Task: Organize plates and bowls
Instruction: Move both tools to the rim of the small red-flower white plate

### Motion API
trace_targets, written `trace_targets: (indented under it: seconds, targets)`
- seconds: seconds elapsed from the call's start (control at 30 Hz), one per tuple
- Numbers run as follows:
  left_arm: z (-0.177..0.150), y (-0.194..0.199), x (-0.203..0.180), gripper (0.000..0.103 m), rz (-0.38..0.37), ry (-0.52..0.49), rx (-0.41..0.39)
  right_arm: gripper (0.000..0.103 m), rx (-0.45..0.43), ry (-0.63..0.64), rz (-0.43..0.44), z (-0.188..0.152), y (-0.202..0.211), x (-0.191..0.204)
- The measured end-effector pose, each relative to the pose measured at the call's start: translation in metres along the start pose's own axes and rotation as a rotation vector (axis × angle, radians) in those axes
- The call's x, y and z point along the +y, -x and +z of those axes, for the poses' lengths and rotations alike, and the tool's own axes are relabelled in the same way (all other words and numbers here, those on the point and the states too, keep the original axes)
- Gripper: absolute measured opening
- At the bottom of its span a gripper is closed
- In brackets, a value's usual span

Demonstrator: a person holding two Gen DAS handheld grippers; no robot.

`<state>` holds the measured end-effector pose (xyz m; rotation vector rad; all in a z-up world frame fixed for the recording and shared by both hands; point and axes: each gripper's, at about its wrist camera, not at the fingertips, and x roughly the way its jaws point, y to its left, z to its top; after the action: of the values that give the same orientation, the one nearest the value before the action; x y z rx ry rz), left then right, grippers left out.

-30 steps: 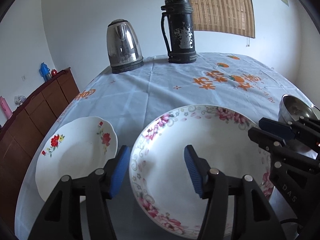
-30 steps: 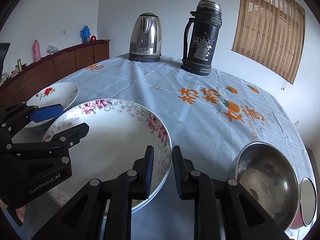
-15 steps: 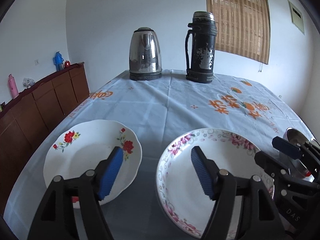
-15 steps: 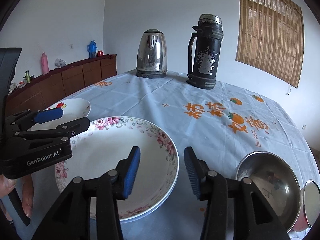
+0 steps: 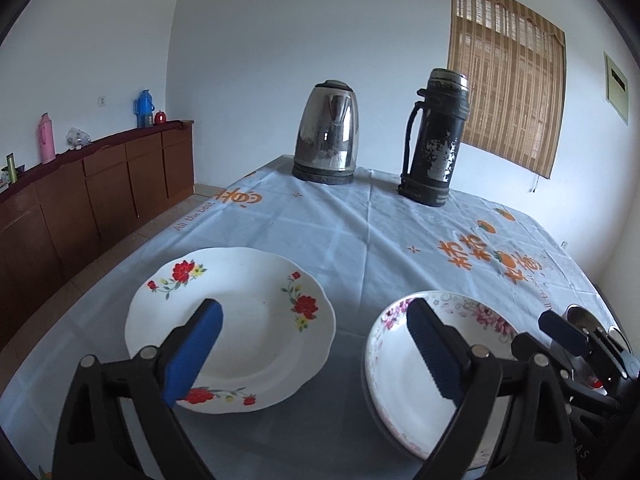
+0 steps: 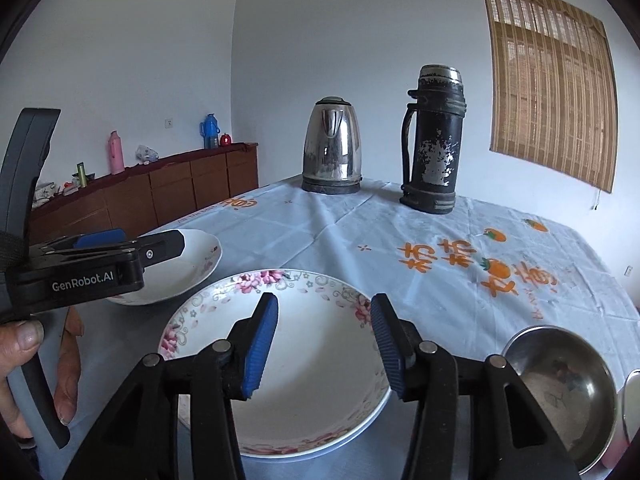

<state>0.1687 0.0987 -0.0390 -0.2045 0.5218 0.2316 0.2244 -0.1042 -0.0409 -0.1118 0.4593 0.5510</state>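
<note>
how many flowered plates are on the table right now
2. The red-flowered plate lies on the left side of the table, under the left gripper. The pink-flowered plate lies beside it toward the middle. More may sit stacked under it.

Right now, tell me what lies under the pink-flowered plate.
Under the white pink-flowered plate a second rim, bluish-white, peeks out along its near right edge, above the pale blue tablecloth. The rest of that lower dish is covered.

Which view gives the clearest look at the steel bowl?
The right wrist view: the steel bowl shows its whole hollow beside the pink-flowered plate. In the left wrist view only a sliver shows behind the right gripper.
</note>
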Motion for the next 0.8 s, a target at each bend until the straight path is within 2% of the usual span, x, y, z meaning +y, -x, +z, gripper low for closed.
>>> trace_targets:
  seconds: [0.17, 0.27, 0.5, 0.63, 0.8]
  targets:
    - [0.005, 0.007, 0.028, 0.095, 0.035, 0.005, -0.011, 0.05, 0.051, -0.002, 0.045, 0.005, -0.008, 0.012]
    - [0.01, 0.004, 0.047, 0.096, 0.094, -0.013, -0.014, 0.05, 0.059, 0.004, 0.08, 0.011, -0.009, 0.025]
    - [0.015, -0.022, 0.101, 0.096, 0.197, 0.001, 0.04, 0.05, 0.151, 0.017, 0.181, 0.02, -0.034, 0.064]
    - [0.016, -0.035, 0.125, 0.096, 0.21, 0.049, 0.064, 0.05, 0.176, 0.041, 0.187, 0.031, -0.051, 0.09]
    - [0.013, -0.05, 0.134, 0.096, 0.188, 0.084, 0.102, 0.05, 0.225, 0.064, 0.117, 0.047, -0.081, 0.114]
